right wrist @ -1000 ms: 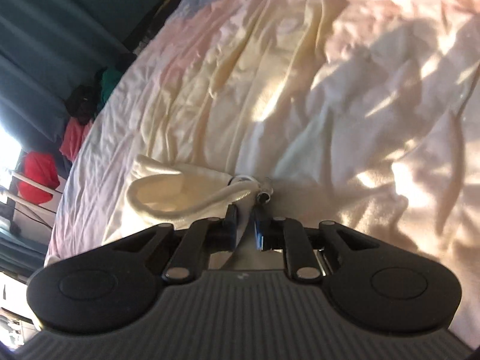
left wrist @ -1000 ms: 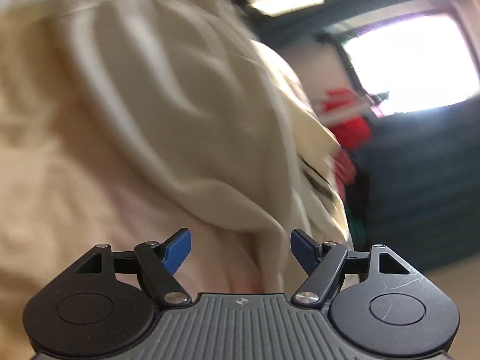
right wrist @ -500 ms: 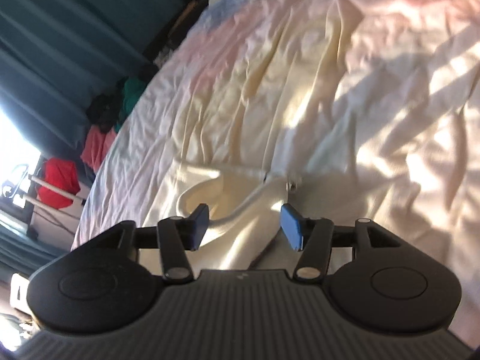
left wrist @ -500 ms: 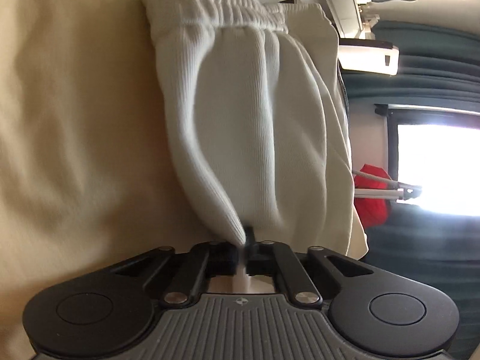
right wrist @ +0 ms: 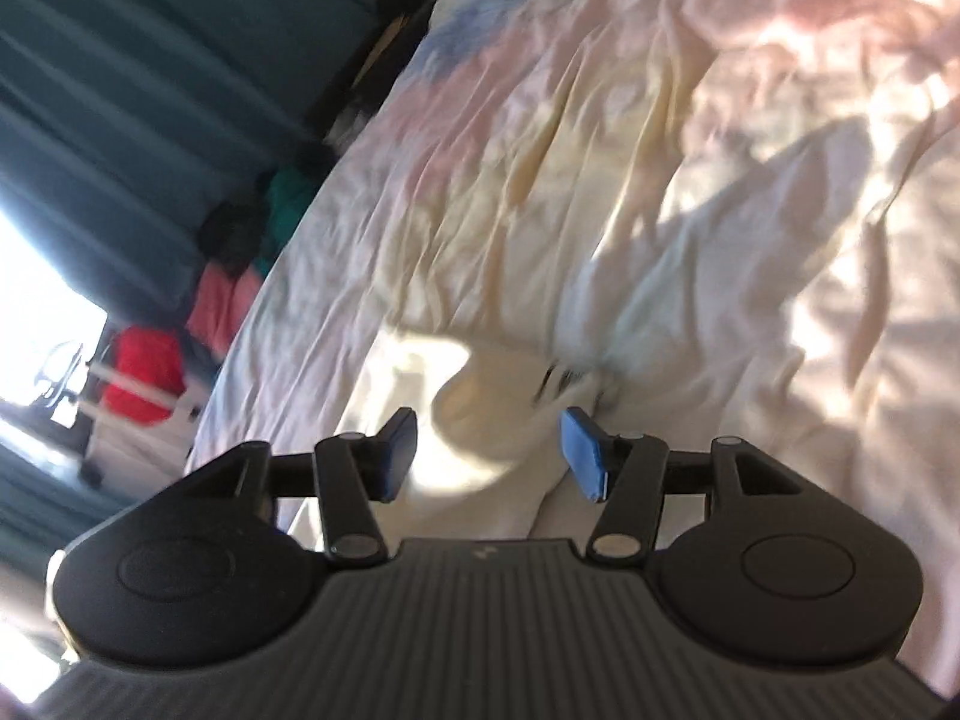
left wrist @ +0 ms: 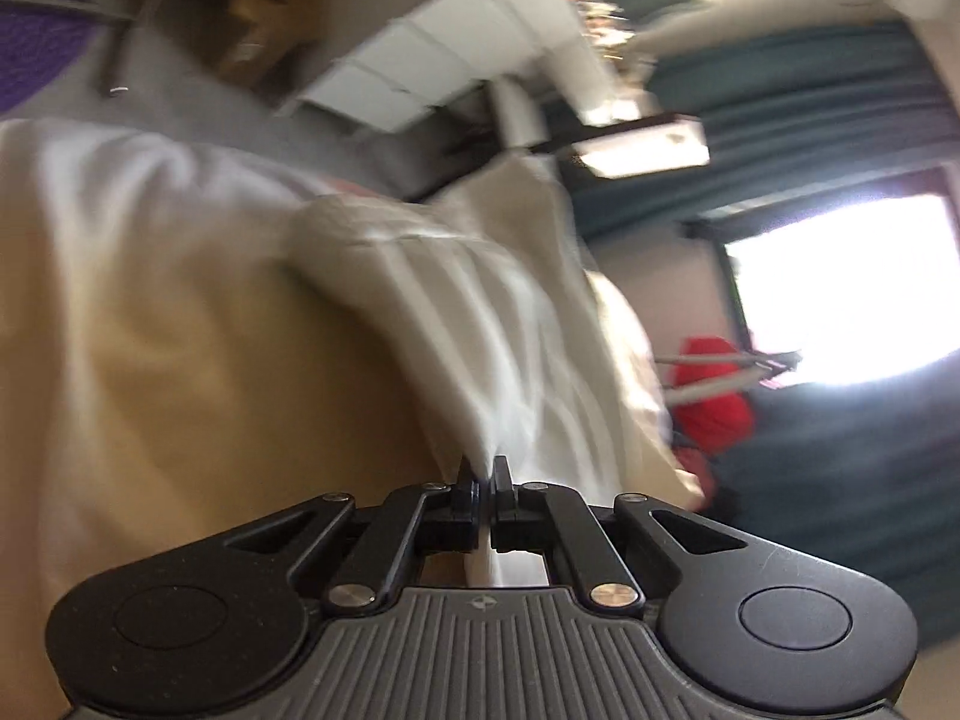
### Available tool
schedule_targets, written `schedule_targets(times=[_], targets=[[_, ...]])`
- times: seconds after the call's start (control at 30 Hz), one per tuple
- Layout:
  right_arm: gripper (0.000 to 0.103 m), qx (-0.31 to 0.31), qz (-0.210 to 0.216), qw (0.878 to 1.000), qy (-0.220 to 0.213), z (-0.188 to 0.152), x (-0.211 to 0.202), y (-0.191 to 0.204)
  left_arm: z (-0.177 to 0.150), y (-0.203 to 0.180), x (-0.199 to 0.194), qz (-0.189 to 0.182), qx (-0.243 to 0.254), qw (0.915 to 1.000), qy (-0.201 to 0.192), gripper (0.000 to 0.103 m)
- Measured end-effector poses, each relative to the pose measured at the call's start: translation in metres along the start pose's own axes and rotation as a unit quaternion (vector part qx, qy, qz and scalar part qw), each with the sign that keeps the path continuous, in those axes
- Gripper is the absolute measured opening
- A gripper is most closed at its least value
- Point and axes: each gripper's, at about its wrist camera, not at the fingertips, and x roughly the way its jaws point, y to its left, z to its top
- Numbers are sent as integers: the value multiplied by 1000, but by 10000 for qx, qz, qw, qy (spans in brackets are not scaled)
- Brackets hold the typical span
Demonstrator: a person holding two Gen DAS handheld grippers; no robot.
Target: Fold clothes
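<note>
A cream ribbed garment with a gathered waistband [left wrist: 480, 324] hangs stretched from my left gripper [left wrist: 485, 474], which is shut on a pinch of its cloth. The view is blurred by motion. In the right wrist view the same cream garment [right wrist: 480, 402] lies crumpled on the bed sheet just ahead of my right gripper [right wrist: 489, 450]. The right gripper is open and empty, with its blue pads [right wrist: 585, 450] apart above the cloth.
The bed is covered by a wrinkled pastel sheet [right wrist: 690, 192] with sun patches. Teal curtains [right wrist: 120, 120] and a bright window [left wrist: 840, 282] stand beside the bed. Red clothes hang on a rack [right wrist: 144, 372] near the window. White furniture [left wrist: 432, 72] stands beyond the bed.
My left gripper has shut on the cream garment and lifted it, swinging the view. My right gripper has opened, let go of the garment and drawn back a little.
</note>
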Motion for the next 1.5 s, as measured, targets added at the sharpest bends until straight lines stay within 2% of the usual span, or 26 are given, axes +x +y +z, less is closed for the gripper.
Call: schedule_targets(times=[0.07,0.1,0.23,0.4,0.53,0.6,0.67,0.77,0.93,0.97,1.0,1.03,1.1,1.2,1.3,1.4,1.47,1.5], targets=[[72,-138,145,9976,655,-11,15,6,3,-1,3,240,53,9996,-107,3],[72,-203,217,9944,1012,-17,25,9,4,3,-4,275,101,9995,-135,3],[73,-258,-81,9973,689,-11,31,12,4,10,-11,375,272,9987,-207,3],[73,-323,-464,9981,251,-2,38,15,-4,9,-9,487,216,9984,-188,3],[73,-373,-769,9963,-100,5,43,18,0,5,15,543,176,9982,-182,3],[73,-338,-703,9969,-95,12,46,12,0,5,17,559,181,9981,-187,3],[73,-509,-388,9979,15,17,49,14,0,5,19,570,187,9980,-194,3],[74,-1537,-320,9875,137,10,56,33,1,6,21,580,153,9980,-183,4],[73,-2218,-362,9735,413,6,84,40,1,7,21,610,123,9979,-193,4],[71,-2372,-388,9697,430,5,88,41,1,7,21,624,135,9978,-195,4],[53,-2524,-414,9657,446,4,92,42,1,7,21,639,134,9977,-197,4],[33,-2478,-466,9672,313,7,89,40,1,7,22,654,133,9976,-199,4],[25,-2358,-575,9701,28,12,82,37,1,7,23,665,133,9975,-218,4],[19,-2174,-738,9725,-400,21,73,32,0,5,22,679,205,9971,-276,4],[20,-1754,-647,9801,-674,30,64,18,0,5,22,660,173,9973,-286,4],[23,-1360,-580,9873,-583,33,55,4,1,4,22,645,142,9974,-271,4],[32,-1089,-478,9906,-677,35,38,-1,1,4,21,618,120,9977,-264,4],[41,-954,-428,9919,-723,35,30,-3,1,5,21,606,109,9978,-257,4]])
